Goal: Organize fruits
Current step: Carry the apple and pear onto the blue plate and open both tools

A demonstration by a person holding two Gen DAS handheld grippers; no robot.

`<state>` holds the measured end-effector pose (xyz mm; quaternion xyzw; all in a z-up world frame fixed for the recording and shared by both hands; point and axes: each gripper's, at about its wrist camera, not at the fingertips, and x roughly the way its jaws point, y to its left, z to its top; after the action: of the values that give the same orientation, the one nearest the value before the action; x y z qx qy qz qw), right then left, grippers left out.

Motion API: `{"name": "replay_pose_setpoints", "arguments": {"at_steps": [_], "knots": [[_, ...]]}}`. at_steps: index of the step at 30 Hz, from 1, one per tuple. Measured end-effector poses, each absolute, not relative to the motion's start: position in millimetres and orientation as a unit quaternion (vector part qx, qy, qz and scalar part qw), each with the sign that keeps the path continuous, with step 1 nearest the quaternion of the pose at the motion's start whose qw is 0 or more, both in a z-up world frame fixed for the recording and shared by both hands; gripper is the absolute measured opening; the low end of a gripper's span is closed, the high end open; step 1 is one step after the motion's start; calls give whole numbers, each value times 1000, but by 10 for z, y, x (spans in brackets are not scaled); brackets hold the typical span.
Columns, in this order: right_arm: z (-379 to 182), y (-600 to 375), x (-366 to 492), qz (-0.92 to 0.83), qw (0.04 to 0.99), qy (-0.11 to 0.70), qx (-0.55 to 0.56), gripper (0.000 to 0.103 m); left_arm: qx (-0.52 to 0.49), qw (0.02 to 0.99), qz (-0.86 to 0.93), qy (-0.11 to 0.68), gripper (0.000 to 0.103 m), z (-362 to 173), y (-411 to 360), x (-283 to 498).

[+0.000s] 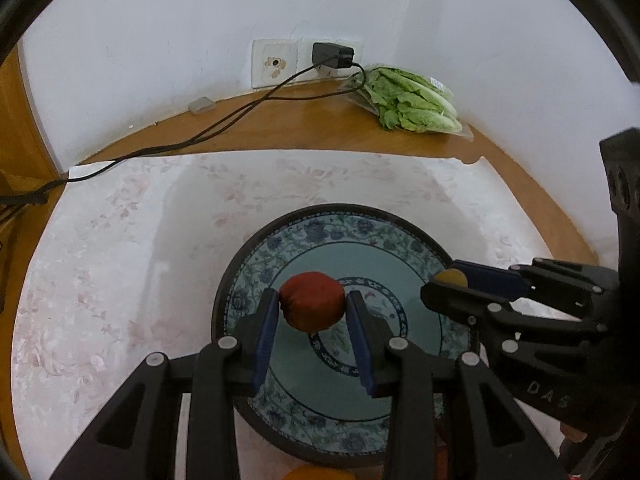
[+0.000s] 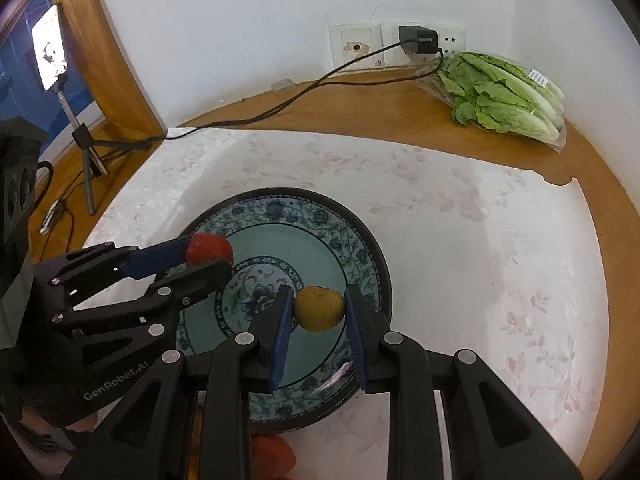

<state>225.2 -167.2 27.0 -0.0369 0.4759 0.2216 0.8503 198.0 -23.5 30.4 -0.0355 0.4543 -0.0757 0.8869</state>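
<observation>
Left gripper (image 1: 311, 302) clamps a red fruit (image 1: 312, 300) over the centre of the blue-patterned plate (image 1: 400, 240). Right gripper (image 2: 318, 308) clamps a yellow-brown fruit (image 2: 319, 308) over the plate's right half. Bagged lettuce (image 2: 508, 96) lies at the table's (image 2: 360, 120) far right corner.

A domestic room, probably a kitchen or dining corner, is indicated by a wooden table (image 2: 400, 128) set against a white plastered wall (image 2: 240, 20) and partly covered by a pale floral cloth (image 2: 480, 240). Household use is suggested by a blue-patterned ceramic plate (image 2: 320, 216), a bagged head of lettuce (image 2: 508, 96) and a charger (image 2: 418, 40) plugged into worn wall sockets (image 2: 356, 48). At the blurred left edge, a lit phone on a small tripod (image 2: 50, 52) is seen.
</observation>
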Motion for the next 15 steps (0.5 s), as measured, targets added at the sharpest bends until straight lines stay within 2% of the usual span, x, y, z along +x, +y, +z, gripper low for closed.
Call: {"name": "replay_pose_setpoints", "arguments": {"at_steps": [15], "knots": [[145, -1642, 2367, 209, 847, 486, -53, 27, -42, 884, -75, 460, 36, 227, -206, 2033]]}}
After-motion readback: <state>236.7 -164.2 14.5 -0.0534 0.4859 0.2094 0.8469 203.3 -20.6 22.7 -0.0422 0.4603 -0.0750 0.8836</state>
